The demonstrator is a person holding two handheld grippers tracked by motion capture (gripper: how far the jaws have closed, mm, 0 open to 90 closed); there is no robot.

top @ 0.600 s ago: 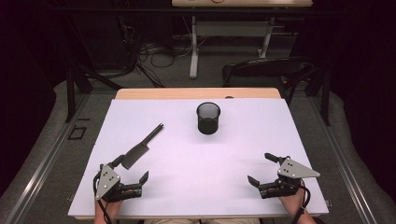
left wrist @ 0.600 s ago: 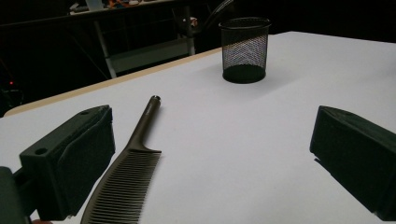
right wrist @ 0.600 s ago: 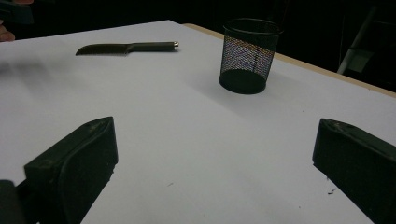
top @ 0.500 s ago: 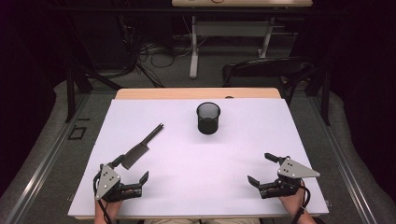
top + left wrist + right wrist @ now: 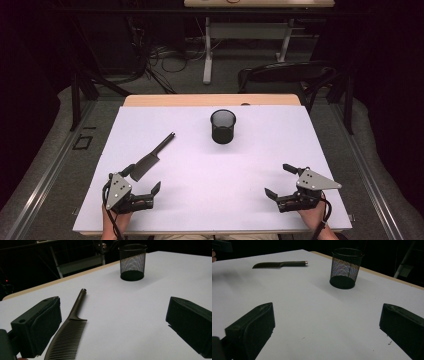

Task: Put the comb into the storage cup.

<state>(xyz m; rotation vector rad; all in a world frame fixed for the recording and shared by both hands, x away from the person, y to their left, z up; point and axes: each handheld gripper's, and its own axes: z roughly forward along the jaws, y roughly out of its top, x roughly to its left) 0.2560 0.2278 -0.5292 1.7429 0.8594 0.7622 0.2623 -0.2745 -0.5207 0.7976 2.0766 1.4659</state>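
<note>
Comb beside the left gripper, both grippers unloaded.

We list a dark comb point(image 5: 67, 337) lying flat on the white table point(image 5: 200, 200), well apart from the mesh cup point(image 5: 223, 127), its handle tip pointing toward the cup's side of the table. We hold the left gripper point(image 5: 141, 184) just short of the comb's toothed end, jaws spread wide and gripping nothing; one jaw sits just beside the teeth. The right gripper point(image 5: 280, 181) rests farther from the cup on the opposite side, released likewise. Compared with the earlier high views, nothing has shifted; we judge the pick-up not yet begun.
</note>
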